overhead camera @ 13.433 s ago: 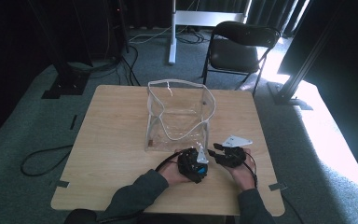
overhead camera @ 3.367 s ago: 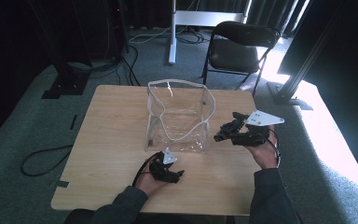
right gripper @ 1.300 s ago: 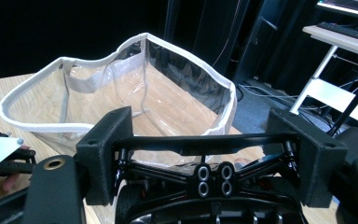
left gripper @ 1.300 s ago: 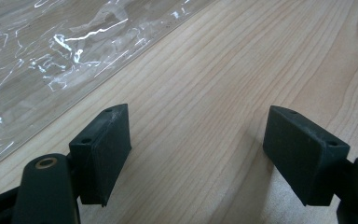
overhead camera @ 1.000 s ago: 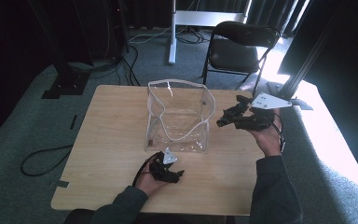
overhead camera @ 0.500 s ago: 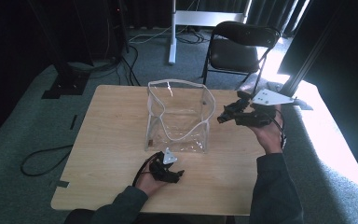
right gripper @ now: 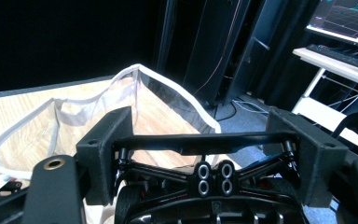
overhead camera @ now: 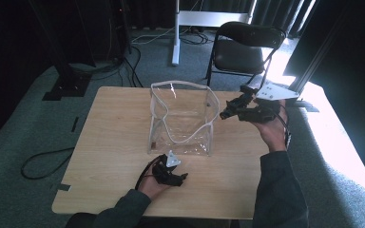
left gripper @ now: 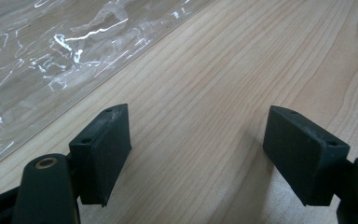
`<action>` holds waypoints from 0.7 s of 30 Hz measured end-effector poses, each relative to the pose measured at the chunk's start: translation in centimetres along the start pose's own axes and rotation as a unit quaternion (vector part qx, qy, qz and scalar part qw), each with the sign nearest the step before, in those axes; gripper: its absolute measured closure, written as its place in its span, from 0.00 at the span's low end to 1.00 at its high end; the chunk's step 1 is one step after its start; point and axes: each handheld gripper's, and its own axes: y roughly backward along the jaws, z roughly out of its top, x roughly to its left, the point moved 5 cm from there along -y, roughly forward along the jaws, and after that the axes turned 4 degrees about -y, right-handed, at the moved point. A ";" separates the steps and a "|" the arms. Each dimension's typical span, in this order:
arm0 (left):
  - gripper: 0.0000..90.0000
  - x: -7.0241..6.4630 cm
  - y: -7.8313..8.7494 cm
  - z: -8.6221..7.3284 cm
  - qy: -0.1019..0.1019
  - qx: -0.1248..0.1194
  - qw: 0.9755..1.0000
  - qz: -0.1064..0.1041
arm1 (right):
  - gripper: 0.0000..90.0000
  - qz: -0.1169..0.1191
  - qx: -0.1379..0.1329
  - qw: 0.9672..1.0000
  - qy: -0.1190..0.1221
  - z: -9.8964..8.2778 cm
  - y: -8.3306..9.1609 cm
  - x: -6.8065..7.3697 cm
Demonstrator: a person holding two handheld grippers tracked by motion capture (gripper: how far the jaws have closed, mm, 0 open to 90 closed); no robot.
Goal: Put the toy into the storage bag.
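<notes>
High view: right gripper [overhead camera: 228, 114], fingers clamped on a black toy car [right gripper: 205, 186], should centre over the clear bag's [overhead camera: 183, 118] mouth before releasing; left gripper [overhead camera: 180, 178] rests fingers apart.

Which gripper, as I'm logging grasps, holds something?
The right gripper: a black frame spans its jaws. The left gripper lies open and empty.

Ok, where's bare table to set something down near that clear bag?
Bare: the table left of the clear bag, and the strip behind it. Crowded: the bag's front at the left gripper, its right rim at the right gripper.
</notes>
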 end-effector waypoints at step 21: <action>0.26 0.0 0.0 0.0 0.000 0.000 1.000 0.001 | 0.27 0.037 0.001 0.999 0.029 3.0 -2.5 1.1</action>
